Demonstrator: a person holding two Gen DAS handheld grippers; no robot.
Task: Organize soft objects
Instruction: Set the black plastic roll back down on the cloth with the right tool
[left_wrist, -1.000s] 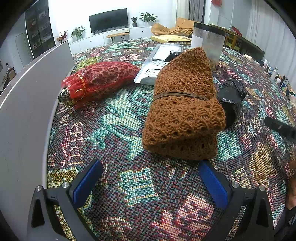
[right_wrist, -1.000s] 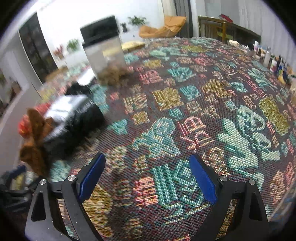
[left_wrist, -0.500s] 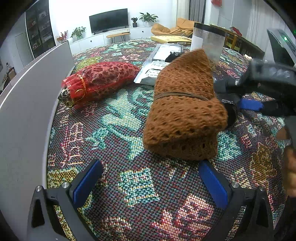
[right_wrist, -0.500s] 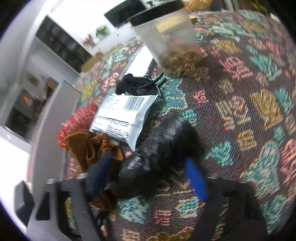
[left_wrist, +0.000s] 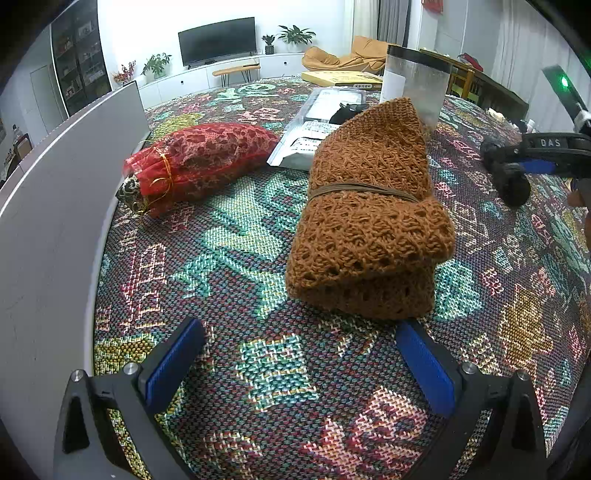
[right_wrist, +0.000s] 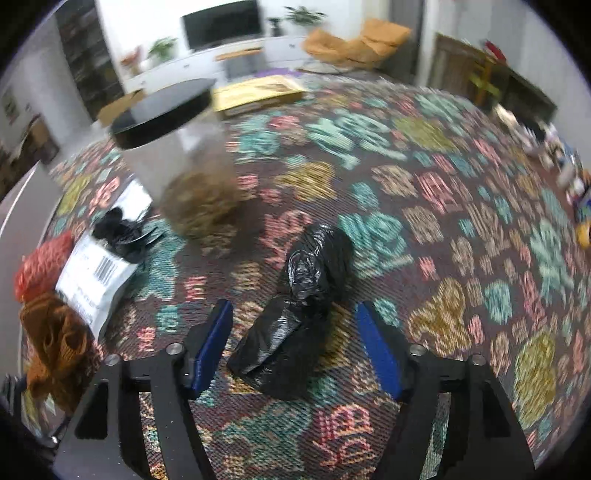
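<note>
- The right gripper (right_wrist: 293, 350) stood with its jaws apart, one blue pad on each side of the black plastic bundle (right_wrist: 295, 317); neither pad touched it.
- In the right wrist view, the black plastic bundle lay on the patterned tablecloth (right_wrist: 461, 240) at lower centre of the frame. Its near end sat between the pads and its far end extended beyond them.
- The bundle's long axis ran from lower left to upper right of that frame, roughly along the fingers, with a slight tilt.
- The left gripper (left_wrist: 295, 363) stood with its jaws wide apart and held nothing.
- The brown knitted roll (left_wrist: 369, 218) lay just above and between the left pads in the left wrist view. Its folded end faced the gripper and its long axis ran up the frame. A brown band crossed its middle.
- The red mesh pouch (left_wrist: 199, 162) lay at upper left of that frame, well apart from the pads. Its tied end pointed lower left.
- The right-hand view was motion-blurred.
</note>
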